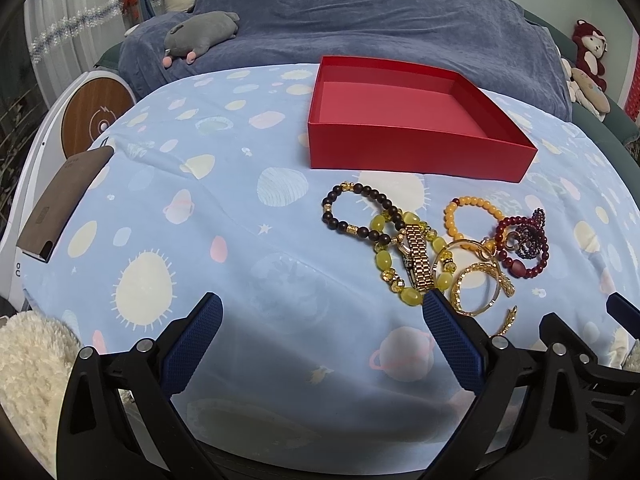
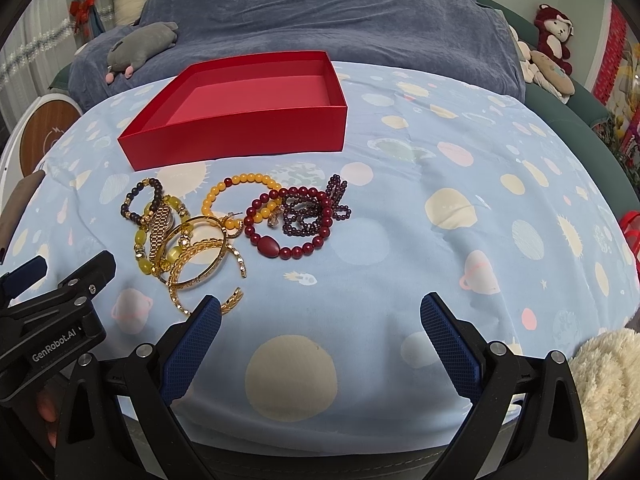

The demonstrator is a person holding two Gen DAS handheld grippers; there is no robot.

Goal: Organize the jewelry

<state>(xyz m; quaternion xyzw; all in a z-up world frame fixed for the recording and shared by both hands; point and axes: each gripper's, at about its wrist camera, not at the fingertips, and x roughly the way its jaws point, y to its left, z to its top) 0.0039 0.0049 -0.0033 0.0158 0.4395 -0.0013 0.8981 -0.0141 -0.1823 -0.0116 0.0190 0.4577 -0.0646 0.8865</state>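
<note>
An empty red box point(image 1: 416, 148) point(image 2: 240, 136) stands on the blue patterned cloth. In front of it lies a pile of jewelry: a dark bead bracelet point(image 1: 352, 212) point(image 2: 138, 200), a gold watch point(image 1: 418, 260) point(image 2: 160, 226), a yellow-green bead bracelet point(image 1: 412, 296), an orange bead bracelet point(image 1: 476, 210) point(image 2: 240, 182), a red bead bracelet point(image 1: 532, 270) point(image 2: 288, 248), a purple bead strand point(image 1: 532, 236) point(image 2: 316, 212) and gold bangles point(image 1: 476, 284) point(image 2: 200, 268). My left gripper point(image 1: 322, 308) is open and empty, left of the pile. My right gripper point(image 2: 320, 310) is open and empty, right of the bangles.
A brown case point(image 1: 64, 208) lies at the cloth's left edge. A grey plush point(image 1: 200, 36) lies on the blue blanket behind the box. Plush toys point(image 2: 554, 44) sit at the far right. A white fluffy fabric point(image 2: 608, 392) is near the front.
</note>
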